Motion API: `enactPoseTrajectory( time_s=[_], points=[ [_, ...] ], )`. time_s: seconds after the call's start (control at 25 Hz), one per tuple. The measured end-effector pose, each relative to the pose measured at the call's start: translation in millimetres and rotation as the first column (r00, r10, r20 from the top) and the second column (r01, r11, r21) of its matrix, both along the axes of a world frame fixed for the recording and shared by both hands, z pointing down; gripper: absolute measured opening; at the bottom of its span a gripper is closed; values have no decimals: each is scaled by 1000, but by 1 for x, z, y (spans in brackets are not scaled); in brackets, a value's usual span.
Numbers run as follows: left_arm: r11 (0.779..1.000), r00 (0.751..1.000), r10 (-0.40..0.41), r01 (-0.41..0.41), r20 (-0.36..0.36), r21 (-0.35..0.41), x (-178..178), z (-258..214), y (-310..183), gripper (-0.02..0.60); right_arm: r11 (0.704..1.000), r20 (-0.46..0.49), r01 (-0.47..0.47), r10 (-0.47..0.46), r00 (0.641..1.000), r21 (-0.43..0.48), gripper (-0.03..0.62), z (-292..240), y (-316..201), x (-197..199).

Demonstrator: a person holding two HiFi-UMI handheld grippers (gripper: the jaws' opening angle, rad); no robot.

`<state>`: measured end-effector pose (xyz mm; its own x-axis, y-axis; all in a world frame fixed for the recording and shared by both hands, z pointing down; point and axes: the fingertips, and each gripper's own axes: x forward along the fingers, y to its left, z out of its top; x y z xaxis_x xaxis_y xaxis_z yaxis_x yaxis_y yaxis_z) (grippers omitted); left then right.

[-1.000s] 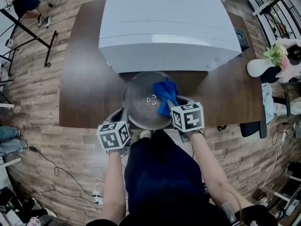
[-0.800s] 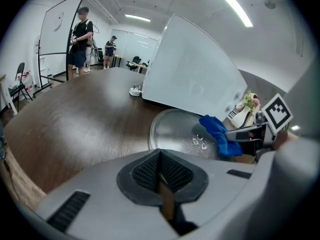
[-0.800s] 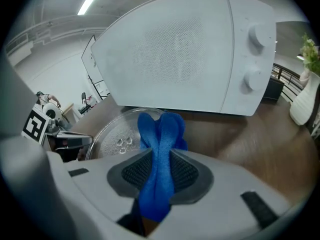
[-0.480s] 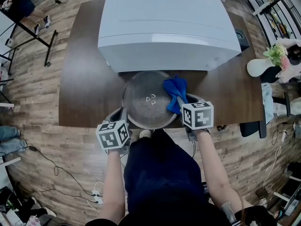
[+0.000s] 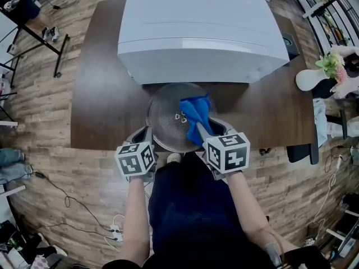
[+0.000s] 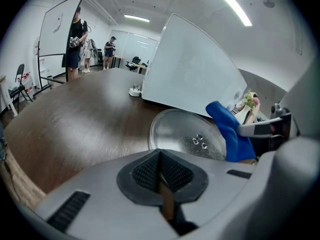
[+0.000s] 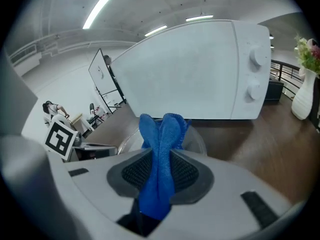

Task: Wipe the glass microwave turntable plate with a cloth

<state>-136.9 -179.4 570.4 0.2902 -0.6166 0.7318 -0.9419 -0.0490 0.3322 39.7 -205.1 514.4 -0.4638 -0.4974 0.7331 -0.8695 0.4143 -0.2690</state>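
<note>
The round glass turntable plate (image 5: 168, 116) lies on the brown table (image 5: 106, 105) in front of the white microwave (image 5: 202, 27). Its near rim reaches the table's front edge. My right gripper (image 5: 203, 134) is shut on a folded blue cloth (image 5: 195, 111), which rests on the right half of the plate. In the right gripper view the cloth (image 7: 160, 149) sticks up between the jaws of the right gripper (image 7: 159, 164). My left gripper (image 5: 147, 135) is at the plate's near-left rim. In the left gripper view the left gripper (image 6: 160, 156) pinches the edge of the plate (image 6: 185, 134).
A white vase with flowers (image 5: 314, 77) stands at the table's right end, and a small dark object (image 5: 289, 45) lies right of the microwave. Bare tabletop lies left of the plate. Cables run over the wooden floor (image 5: 73, 200). People stand far off (image 6: 75, 39).
The right gripper swept the cloth out to the plate's right rim, then back left toward the middle and closer to me. The left gripper and the plate stayed still.
</note>
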Motion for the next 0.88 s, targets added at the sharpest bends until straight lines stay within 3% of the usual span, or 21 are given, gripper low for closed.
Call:
enactPoseTrajectory(
  time_s=[0.24, 0.48, 0.68, 0.88],
  points=[
    [1000, 1000, 1, -1, 11, 5, 1, -1, 0, 2, 998, 104, 59, -55, 993, -38, 95, 1, 23, -61],
    [1000, 1000, 2, -2, 6, 4, 1, 0, -1, 2, 993, 136, 85, -74, 988, -79, 95, 21, 37, -110],
    [1000, 1000, 2, -2, 5, 4, 1, 0, -1, 2, 986, 137, 104, -85, 987, -132, 94, 42, 44, -132],
    [1000, 1000, 5, -5, 8, 5, 1, 0, -1, 2, 982, 101, 146, -134, 986, -118, 92, 54, 45, -135]
  ],
)
